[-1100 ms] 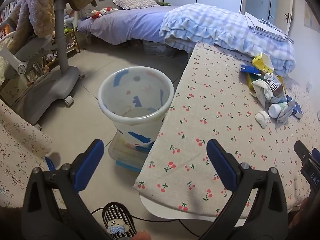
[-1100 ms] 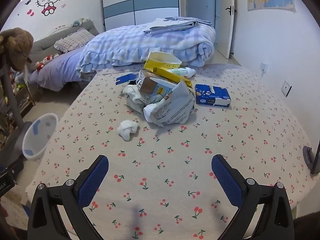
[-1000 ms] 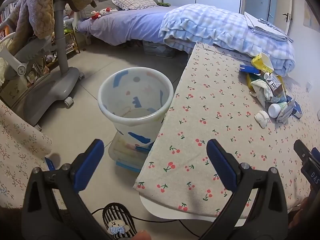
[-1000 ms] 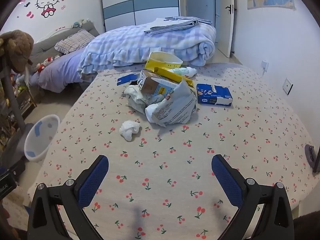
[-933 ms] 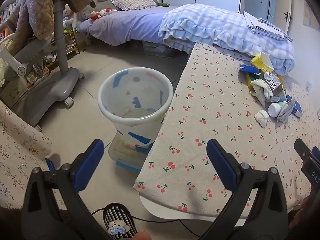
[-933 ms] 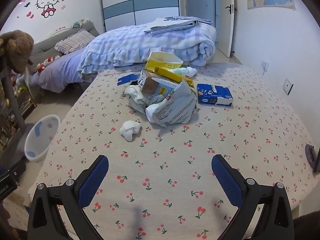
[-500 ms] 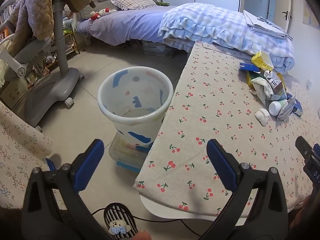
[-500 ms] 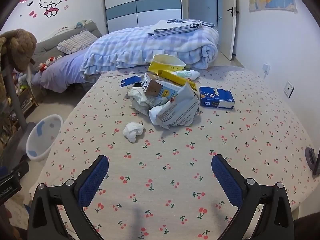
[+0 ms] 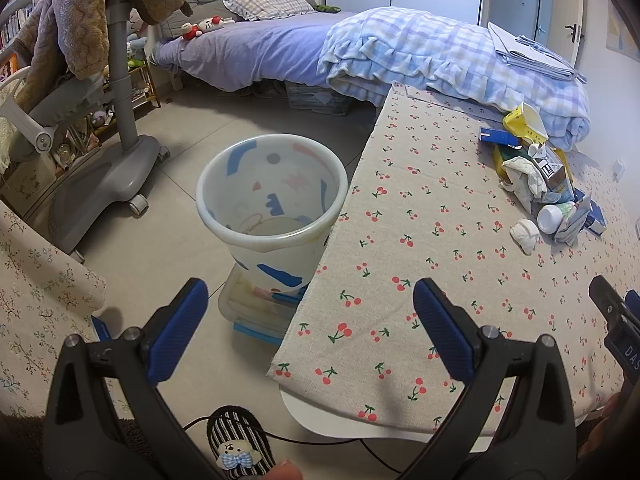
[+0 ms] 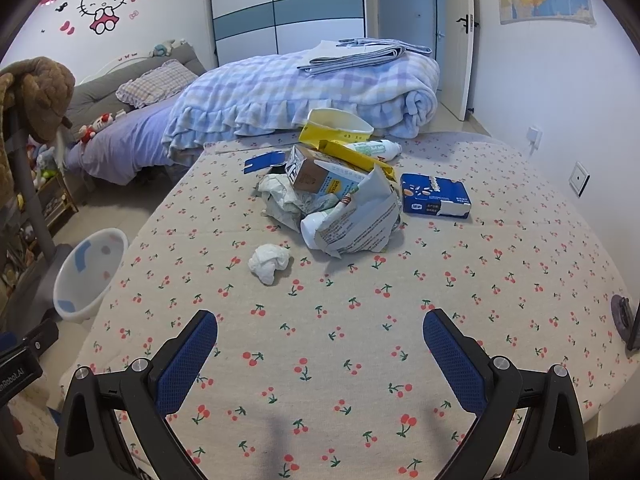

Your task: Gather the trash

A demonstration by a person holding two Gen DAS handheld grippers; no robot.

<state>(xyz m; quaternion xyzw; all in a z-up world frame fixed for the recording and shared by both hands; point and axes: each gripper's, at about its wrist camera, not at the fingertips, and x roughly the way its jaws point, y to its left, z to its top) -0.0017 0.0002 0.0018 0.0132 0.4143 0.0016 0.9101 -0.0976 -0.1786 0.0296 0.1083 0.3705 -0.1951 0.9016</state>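
Cherry-print table [image 10: 520, 280] edge beside bin [image 9: 272, 208], trash pile [image 10: 340, 200] far, both jaws apart.

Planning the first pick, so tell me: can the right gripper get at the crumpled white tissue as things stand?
Probably yes. The right gripper is open, and only bare tablecloth lies between it and the crumpled white tissue, which sits apart from the trash pile.

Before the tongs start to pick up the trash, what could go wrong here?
The trash pile is loosely stacked, so pulling one piece may topple the others. The bin stands on the floor beside the table edge; a drop could miss it. The crumpled tissue is light and may slip from open tongs.
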